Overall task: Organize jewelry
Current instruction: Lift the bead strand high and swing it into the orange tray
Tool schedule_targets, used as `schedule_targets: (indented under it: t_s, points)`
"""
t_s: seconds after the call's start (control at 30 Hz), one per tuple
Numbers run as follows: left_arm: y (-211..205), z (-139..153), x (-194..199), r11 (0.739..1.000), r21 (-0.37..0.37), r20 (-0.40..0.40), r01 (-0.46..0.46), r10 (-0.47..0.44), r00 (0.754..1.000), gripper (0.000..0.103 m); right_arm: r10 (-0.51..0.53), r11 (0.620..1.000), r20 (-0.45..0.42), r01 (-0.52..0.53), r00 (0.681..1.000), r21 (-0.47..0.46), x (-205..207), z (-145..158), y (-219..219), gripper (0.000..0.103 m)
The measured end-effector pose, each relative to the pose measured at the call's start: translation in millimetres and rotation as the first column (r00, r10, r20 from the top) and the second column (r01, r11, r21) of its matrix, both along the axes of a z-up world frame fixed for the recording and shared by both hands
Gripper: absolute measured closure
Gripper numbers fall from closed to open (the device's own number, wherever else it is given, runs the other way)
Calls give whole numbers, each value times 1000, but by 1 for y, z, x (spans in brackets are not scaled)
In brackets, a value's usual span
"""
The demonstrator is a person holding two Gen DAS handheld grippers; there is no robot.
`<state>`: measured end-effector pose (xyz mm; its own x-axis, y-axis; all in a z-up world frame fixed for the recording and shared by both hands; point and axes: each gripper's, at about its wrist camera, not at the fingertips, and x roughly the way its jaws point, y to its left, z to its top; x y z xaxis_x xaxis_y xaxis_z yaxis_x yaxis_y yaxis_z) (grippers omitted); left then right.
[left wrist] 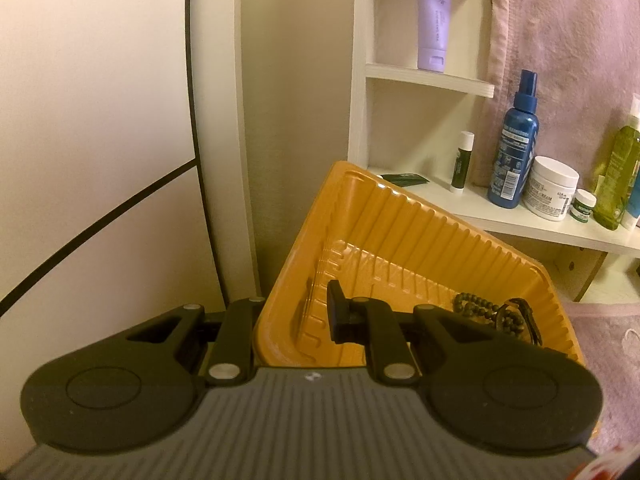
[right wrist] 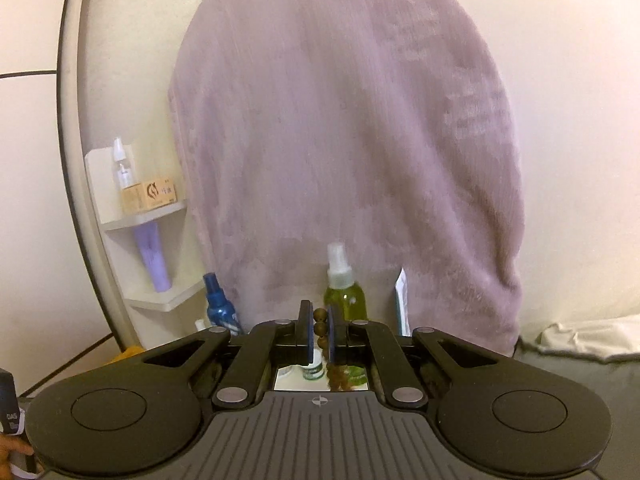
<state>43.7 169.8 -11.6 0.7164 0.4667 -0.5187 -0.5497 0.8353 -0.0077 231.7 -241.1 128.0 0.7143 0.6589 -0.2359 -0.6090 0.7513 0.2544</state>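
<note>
Orange tray [left wrist: 400, 216] clamped in left gripper [left wrist: 296, 316] jaws; brown bead string [right wrist: 321, 328] pinched in right gripper [right wrist: 320, 334] jaws

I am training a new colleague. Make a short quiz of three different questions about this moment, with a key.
1. True or false: the right gripper is shut on a string of brown beads.
2. What does the left gripper hold? A) the blue spray bottle B) the wall of the orange tray C) the lavender tube
3. Fill in: a dark bead bracelet and a watch lie inside the ____.

Key: 1 true; 2 B; 3 orange tray.
</note>
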Motion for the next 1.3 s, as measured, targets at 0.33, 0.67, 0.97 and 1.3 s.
schedule_targets:
  t_s: [0.33, 0.67, 0.97, 1.3]
  points:
    - [0, -1, 1, 1000, -3, 2, -1, 1, 1000, 88, 12, 1000, 58, -13, 998, 26, -12, 21, -5, 96]
    - [-1, -1, 1, 1000, -2, 3, 0, 0, 1000, 88, 68, 997, -19, -68, 997, 29, -1, 11, 16, 96]
    - [-2, 1, -1, 1000, 2, 8, -1, 1, 1000, 88, 156, 978, 83, -165, 984, 124, 2, 69, 22, 96]
    - [-2, 2, 0, 1000, -1, 5, 3, -3, 1000, 88, 198, 980, -353, -191, 915, 55, 11, -59, 60, 97]
